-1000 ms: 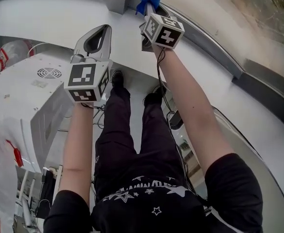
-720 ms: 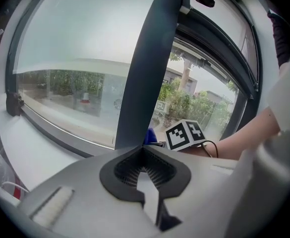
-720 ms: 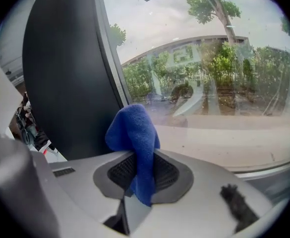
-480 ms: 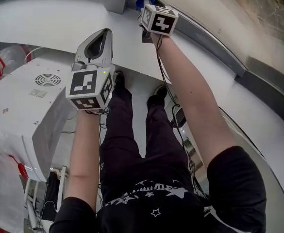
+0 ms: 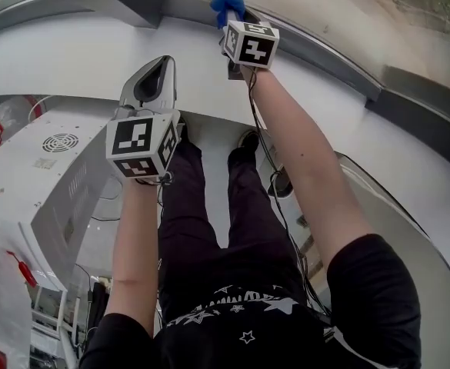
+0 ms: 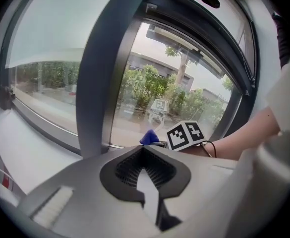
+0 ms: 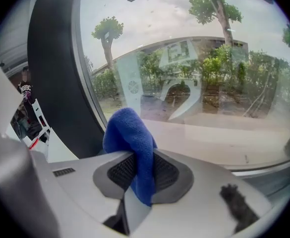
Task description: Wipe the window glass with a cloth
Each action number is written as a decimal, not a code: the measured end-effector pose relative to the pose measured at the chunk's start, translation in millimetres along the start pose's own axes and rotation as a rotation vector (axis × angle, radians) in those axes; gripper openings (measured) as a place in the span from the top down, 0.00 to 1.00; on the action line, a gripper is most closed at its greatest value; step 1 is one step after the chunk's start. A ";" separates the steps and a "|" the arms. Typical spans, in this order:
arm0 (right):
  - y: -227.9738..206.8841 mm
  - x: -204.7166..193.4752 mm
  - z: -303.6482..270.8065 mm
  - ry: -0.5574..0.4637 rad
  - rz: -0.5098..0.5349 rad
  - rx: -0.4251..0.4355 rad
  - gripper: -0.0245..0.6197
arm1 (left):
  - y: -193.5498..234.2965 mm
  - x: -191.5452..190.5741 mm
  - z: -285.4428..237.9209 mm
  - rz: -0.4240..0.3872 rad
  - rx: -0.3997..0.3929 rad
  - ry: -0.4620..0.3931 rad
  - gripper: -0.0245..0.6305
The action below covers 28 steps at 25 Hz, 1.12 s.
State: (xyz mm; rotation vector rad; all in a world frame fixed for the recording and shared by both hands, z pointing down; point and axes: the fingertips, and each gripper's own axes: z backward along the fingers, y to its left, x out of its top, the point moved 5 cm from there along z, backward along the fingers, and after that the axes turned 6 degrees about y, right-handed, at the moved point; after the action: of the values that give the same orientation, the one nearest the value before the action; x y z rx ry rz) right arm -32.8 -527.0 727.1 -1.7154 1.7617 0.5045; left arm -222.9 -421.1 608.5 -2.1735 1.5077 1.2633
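Window glass [image 7: 209, 93] (trees and a building beyond) rises above a white sill [image 5: 78, 44], split by a dark frame post [image 6: 105, 73]. Right gripper [image 7: 140, 155] pinches a blue cloth [image 7: 127, 130] near the pane's lower edge; left gripper [image 6: 145, 147], jaws pressed together on nothing, hangs over the sill.

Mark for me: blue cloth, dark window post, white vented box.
Blue fleece cloth [image 7: 129, 133]: right gripper view, bunched top fold.
Dark grey window post [image 6: 105, 78]: left gripper view, mid-height.
White vented box [image 5: 59, 142]: head view, round vent grille.
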 end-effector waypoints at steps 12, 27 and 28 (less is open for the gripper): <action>-189.0 -78.4 88.7 -0.018 -0.262 -0.201 0.85 | -127.6 -22.2 -57.2 -0.108 -0.125 0.058 0.95; -386.7 -149.5 195.9 -0.085 -0.442 -0.378 0.85 | -301.6 -37.1 -129.1 -0.248 -0.262 0.103 0.95; -397.4 -153.8 202.0 -0.087 -0.454 -0.386 0.85 | -314.1 -36.7 -134.9 -0.257 -0.273 0.106 0.95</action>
State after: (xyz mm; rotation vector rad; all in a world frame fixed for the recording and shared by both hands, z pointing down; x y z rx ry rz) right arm 386.7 -312.0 739.8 -2.2398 1.2077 0.7306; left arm 109.0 -334.0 629.0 -2.5436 1.0942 1.3488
